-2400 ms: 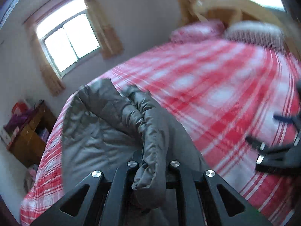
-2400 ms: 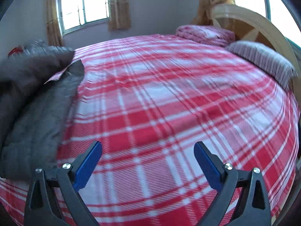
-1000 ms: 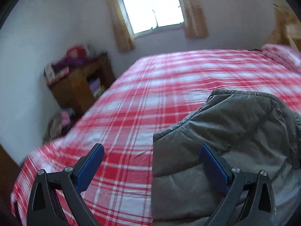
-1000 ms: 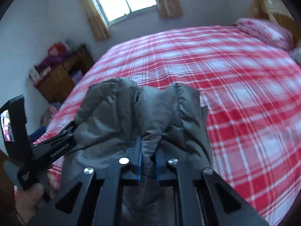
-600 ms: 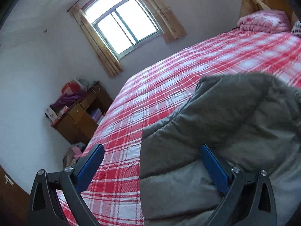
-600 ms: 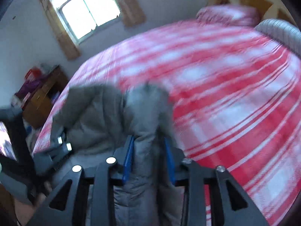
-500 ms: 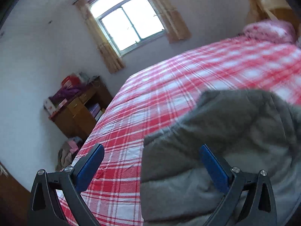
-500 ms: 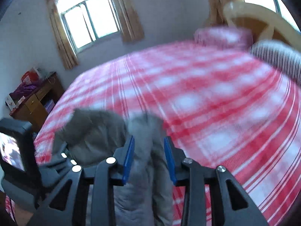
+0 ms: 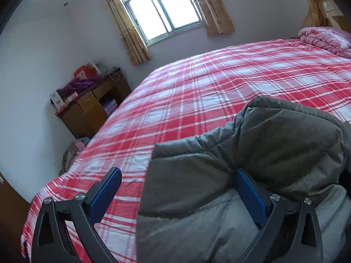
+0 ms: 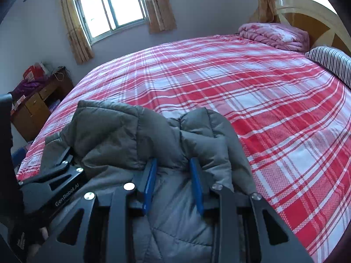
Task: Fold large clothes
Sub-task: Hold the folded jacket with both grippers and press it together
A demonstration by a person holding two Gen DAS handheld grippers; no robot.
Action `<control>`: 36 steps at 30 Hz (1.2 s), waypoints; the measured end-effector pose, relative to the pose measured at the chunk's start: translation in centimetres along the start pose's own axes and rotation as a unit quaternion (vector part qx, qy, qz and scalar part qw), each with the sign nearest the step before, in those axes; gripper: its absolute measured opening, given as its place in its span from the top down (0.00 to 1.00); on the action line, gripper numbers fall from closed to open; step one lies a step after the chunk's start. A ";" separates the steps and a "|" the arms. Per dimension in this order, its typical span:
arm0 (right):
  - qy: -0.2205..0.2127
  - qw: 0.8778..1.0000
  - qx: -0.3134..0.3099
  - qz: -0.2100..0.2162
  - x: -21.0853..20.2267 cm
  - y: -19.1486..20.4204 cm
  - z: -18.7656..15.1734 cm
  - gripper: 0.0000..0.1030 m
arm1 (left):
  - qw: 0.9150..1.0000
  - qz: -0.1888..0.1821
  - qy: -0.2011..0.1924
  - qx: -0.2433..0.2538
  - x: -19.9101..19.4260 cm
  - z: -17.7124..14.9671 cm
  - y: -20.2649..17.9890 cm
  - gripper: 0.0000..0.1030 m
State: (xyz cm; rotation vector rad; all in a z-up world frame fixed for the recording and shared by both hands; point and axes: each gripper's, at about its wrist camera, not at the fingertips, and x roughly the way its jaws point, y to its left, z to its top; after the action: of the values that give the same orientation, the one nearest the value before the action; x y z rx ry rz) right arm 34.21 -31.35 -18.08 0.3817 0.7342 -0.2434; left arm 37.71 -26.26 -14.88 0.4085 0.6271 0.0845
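At lower centre my right gripper point(image 10: 173, 182), closing, straddles the grey puffer jacket point(image 10: 140, 135) fold unclamped to flatten it; left gripper point(image 9: 177, 195) gapes empty.

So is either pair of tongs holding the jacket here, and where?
Right tongs straddle a bunched fold of the grey jacket, jaws closing, grip unclear. Left tongs are open, holding nothing.

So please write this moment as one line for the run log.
stage: folding grey padded jacket on bed | left hand-held gripper: open, jacket edge between jaws | right hand-held gripper: jaws closing, jacket fold between them
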 end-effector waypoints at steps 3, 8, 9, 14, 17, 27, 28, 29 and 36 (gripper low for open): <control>-0.002 1.000 -0.002 -0.001 0.5 -0.3 0.0 0.68 | 1.000 -0.010 0.008 -0.008 0.7 -0.3 -0.2 0.01; -0.008 1.000 -0.010 -0.007 1.1 0.0 -0.8 0.68 | 0.999 -0.024 0.021 -0.018 1.6 -0.7 -0.3 0.01; -0.007 1.000 -0.010 -0.008 1.2 0.0 -0.8 0.68 | 0.999 -0.026 0.024 -0.019 1.8 -0.8 -0.3 0.01; -0.002 1.000 -0.007 -0.006 1.5 -0.2 -0.9 0.68 | 0.998 -0.038 0.032 -0.028 2.3 -1.0 0.0 0.01; 0.000 1.000 -0.007 -0.006 1.7 -0.2 -1.0 0.68 | 0.998 -0.042 0.033 -0.032 2.4 -1.1 0.2 0.01; 0.018 1.000 -0.013 -0.015 2.8 -0.1 -1.0 0.68 | 0.997 -0.047 0.059 -0.026 3.6 -1.2 -0.2 0.01; 0.019 1.000 -0.014 -0.016 2.8 -0.1 -1.0 0.68 | 0.997 -0.046 0.061 -0.024 3.7 -1.2 -0.2 0.01; 0.020 1.000 -0.015 -0.017 2.9 -0.1 -1.0 0.68 | 0.997 -0.045 0.063 -0.022 3.8 -1.2 -0.3 0.01; 0.023 0.999 -0.018 -0.022 3.1 0.0 -1.1 0.68 | 0.997 -0.045 0.067 -0.021 4.1 -1.3 -0.4 0.01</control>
State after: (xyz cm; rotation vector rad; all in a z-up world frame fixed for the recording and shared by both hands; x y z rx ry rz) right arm 35.80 -31.20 -20.99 0.3369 0.7916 -0.2633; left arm 40.21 -25.34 -18.23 0.3341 0.7733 0.0386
